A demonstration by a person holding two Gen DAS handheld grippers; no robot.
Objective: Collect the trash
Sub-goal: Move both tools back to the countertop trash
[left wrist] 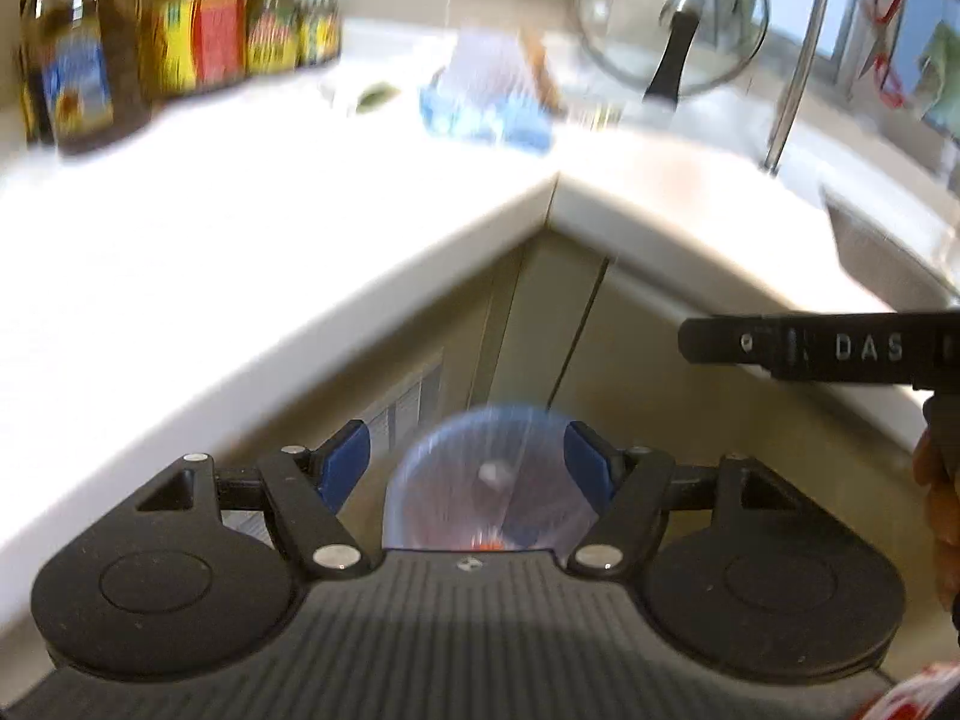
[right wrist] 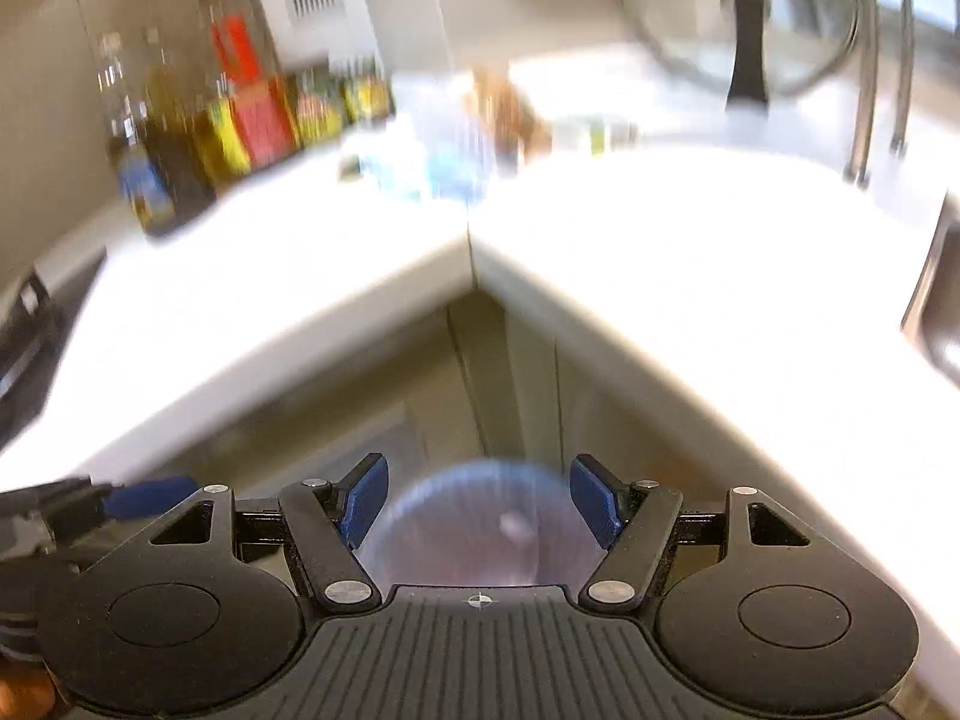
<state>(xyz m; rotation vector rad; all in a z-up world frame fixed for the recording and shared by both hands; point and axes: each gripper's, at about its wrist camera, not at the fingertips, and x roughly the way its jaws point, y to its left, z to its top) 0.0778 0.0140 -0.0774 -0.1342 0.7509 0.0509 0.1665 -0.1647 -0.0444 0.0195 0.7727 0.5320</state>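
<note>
Everything is motion-blurred. In the far corner of the white counter [left wrist: 240, 210] lies a crumpled clear and blue plastic wrapper [left wrist: 486, 96], with a brown scrap [left wrist: 537, 60] behind it and a small green bit [left wrist: 375, 97] to its left. The right wrist view shows the same wrapper [right wrist: 438, 150] and brown scrap [right wrist: 504, 102]. My left gripper [left wrist: 467, 438] is open, in front of the counter's inner corner and well short of the wrapper. My right gripper [right wrist: 477, 471] is open too, beside it. Only a bluish lens glare shows between each pair of pads.
Bottles and jars [left wrist: 84, 60] line the back left wall. A glass lid with a black handle [left wrist: 672, 30], a tap [left wrist: 792, 84] and a sink [left wrist: 888, 252] are at the right. Cabinet doors [left wrist: 540, 324] lie below the corner. A hand [left wrist: 942, 492] shows at the right edge.
</note>
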